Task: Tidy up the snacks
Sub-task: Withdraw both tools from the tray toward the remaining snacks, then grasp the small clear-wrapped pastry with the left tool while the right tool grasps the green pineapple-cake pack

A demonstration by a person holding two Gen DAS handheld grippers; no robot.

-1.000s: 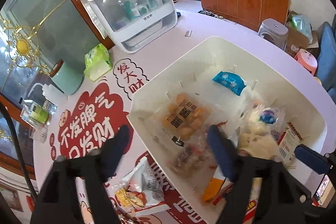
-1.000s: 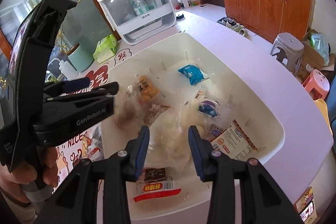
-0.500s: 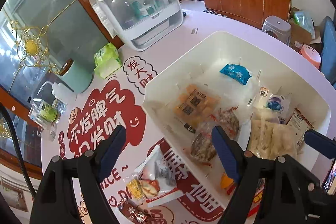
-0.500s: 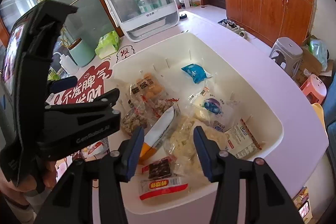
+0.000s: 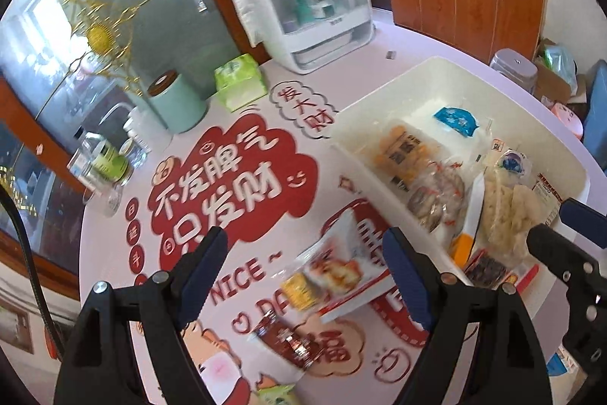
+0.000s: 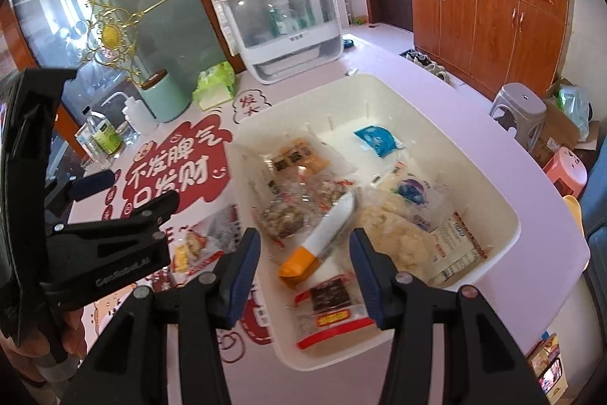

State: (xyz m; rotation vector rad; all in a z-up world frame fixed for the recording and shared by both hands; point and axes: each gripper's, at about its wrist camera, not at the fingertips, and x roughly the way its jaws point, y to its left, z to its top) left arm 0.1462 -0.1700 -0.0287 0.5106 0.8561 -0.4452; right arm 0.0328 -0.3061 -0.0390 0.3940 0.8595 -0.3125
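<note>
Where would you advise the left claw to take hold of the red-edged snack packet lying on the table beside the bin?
Probably the free lower-left end of the snack packet, coming from above. It lies flat on the table, and its far edge sits close to the white bin, leaving little room there. The open left claw is already over it.

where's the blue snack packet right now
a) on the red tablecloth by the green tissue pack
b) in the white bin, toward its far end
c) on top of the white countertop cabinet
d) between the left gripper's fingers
b: the blue snack packet lies flat on the floor of the white bin, toward its far end, apart from the other snacks nearer the grippers.
</note>
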